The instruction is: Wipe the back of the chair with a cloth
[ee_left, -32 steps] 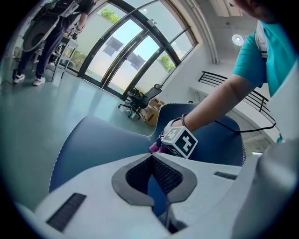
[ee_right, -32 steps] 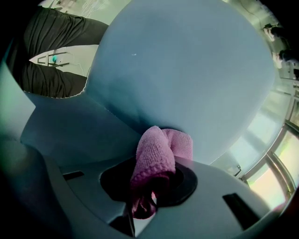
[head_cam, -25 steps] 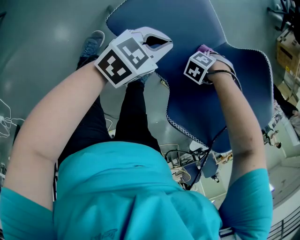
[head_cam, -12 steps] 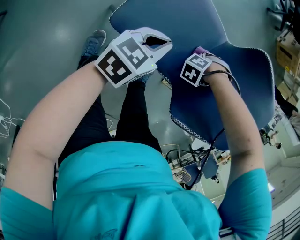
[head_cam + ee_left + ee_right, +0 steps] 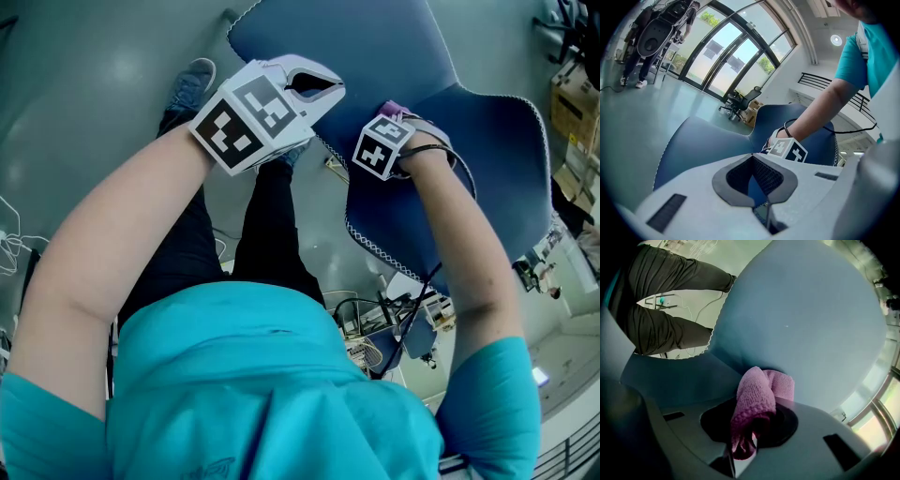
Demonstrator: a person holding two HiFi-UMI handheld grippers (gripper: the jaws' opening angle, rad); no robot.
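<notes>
The jaws of our right gripper (image 5: pixel 751 434) are closed on a pink knitted cloth (image 5: pixel 758 392), and its free fold presses on the dark blue padded chair back (image 5: pixel 806 310), near the white-stitched edge. The left gripper (image 5: pixel 328 86) has its jaws tip to tip with nothing between them. It hovers beside that edge and does not steady the chair. We judge two risks: friction may drag the bunched cloth out, so hard plastic rubs the upholstery, or the unheld chair may turn away.
</notes>
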